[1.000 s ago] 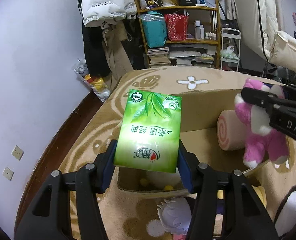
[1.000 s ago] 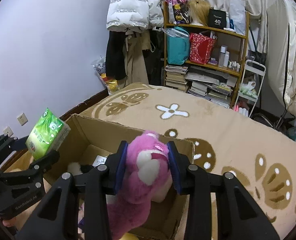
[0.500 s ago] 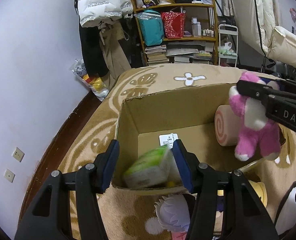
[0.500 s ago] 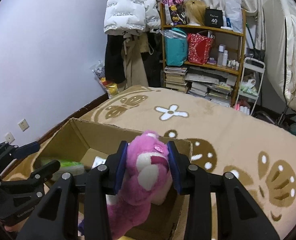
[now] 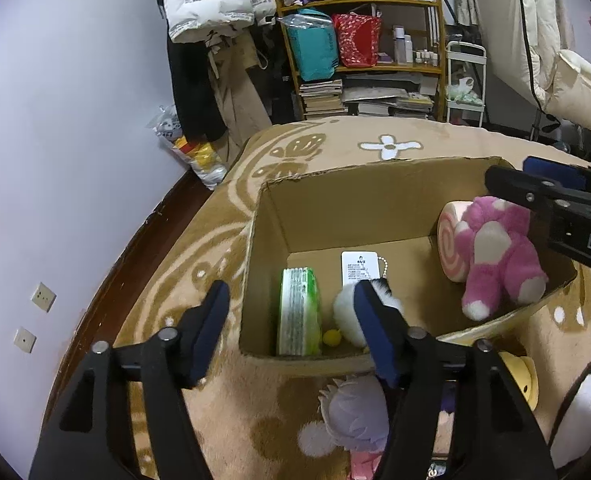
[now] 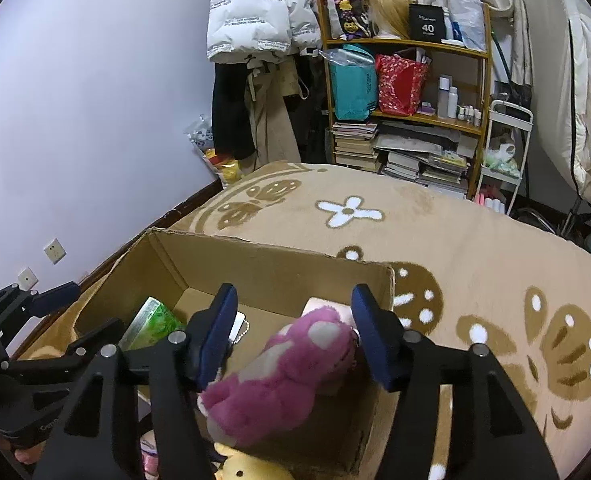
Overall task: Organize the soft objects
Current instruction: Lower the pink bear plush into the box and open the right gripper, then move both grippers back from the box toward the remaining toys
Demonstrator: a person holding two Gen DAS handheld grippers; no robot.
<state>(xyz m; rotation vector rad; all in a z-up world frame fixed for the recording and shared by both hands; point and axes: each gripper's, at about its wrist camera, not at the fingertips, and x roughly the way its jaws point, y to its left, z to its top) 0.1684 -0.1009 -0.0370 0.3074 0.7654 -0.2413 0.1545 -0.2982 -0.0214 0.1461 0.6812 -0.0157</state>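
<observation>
An open cardboard box (image 5: 359, 196) (image 6: 263, 260) stands on a tan flowered rug. Inside lie a green tissue pack (image 5: 298, 312) (image 6: 153, 322) on its edge at the left, a white fluffy toy (image 5: 349, 312), a white tag (image 5: 358, 266) and a pink swirl roll cushion (image 5: 449, 240). A pink plush bear (image 5: 495, 252) (image 6: 283, 368) lies in the box's right part, just below my right gripper (image 6: 293, 336), which is open. My left gripper (image 5: 291, 328) is open and empty above the box's near-left corner.
A lavender-haired plush (image 5: 351, 412) and a yellow plush (image 5: 521, 376) (image 6: 247, 468) lie on the rug beside the box's near wall. A shelf unit (image 5: 359, 52) with bags and books, hanging coats (image 5: 215, 40) and a white cart (image 5: 465, 80) stand at the back.
My left gripper opened and the green tissue pack fell into the box. My right gripper opened and the pink bear dropped from it into the box.
</observation>
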